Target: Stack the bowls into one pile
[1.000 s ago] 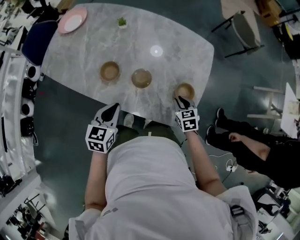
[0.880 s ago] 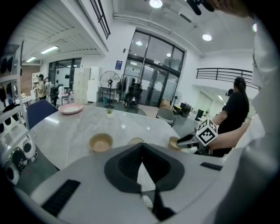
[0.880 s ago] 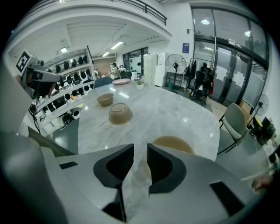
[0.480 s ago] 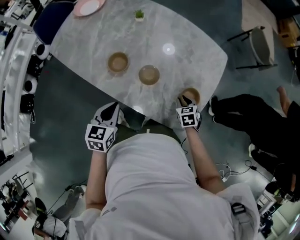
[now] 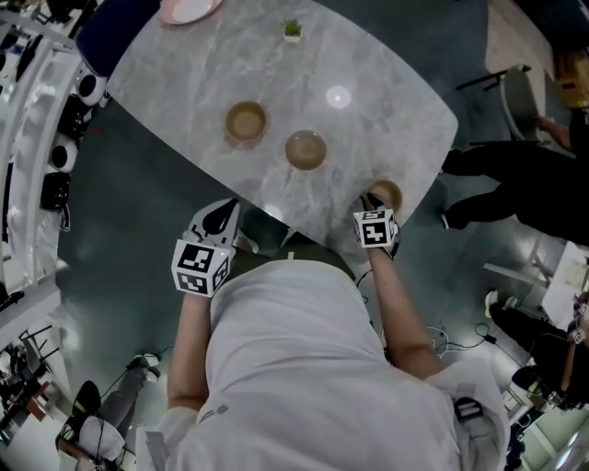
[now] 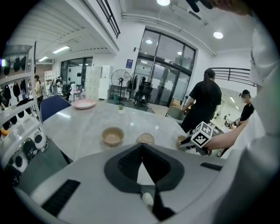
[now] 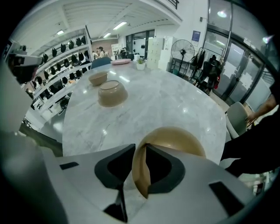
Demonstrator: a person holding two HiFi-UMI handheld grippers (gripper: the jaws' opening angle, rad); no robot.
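Grip by right tongs [image 5: 373, 199] on rim of right bowl [image 5: 387, 193], one jaw inside, one outside the wall, likely for lifting it from desk [image 5: 276, 74] corner. Sits near the edge, apart from middle bowl [image 5: 306, 149] and left bowl [image 5: 246, 121], both upright in a row. Empty left tongs [image 5: 219, 214] pressed together, off the desk edge, probably waiting.

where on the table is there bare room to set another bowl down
Bare marble lies between the pink plate and the left bowl, and on the far right of the table, beyond the small plant. The near edge is crowded: middle bowl, right bowl and the right tool, jaws closing on its rim.
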